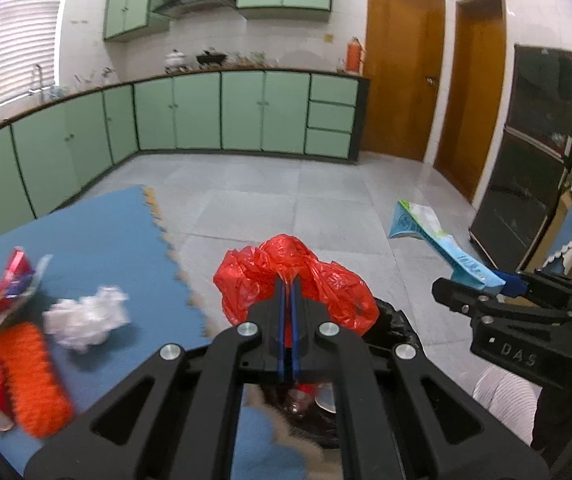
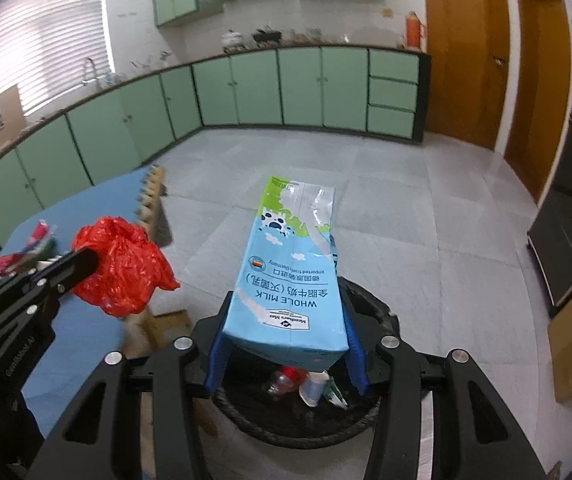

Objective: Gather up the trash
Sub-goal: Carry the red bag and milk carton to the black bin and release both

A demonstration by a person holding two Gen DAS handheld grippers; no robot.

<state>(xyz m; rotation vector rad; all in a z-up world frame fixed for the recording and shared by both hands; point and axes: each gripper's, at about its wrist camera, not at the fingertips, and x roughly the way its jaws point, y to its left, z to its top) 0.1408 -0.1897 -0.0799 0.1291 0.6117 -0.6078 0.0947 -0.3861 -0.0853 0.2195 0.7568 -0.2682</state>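
A kitchen with pale green cabinets (image 1: 221, 110), grey tiled floor (image 1: 286, 204) and wooden doors (image 1: 402, 68). A blue worktop (image 1: 97, 232) carries crumpled wrappers. The left gripper (image 1: 289, 280) has its fingers closed on a red plastic bag (image 1: 269, 268). The right gripper (image 2: 283, 344) has its fingers clamping a blue milk carton (image 2: 286, 272) above a black bin (image 2: 370, 312).

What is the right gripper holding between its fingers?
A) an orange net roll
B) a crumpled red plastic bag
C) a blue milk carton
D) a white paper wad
C: the right gripper has its blue fingers pressed on both sides of the milk carton, above the black bin.
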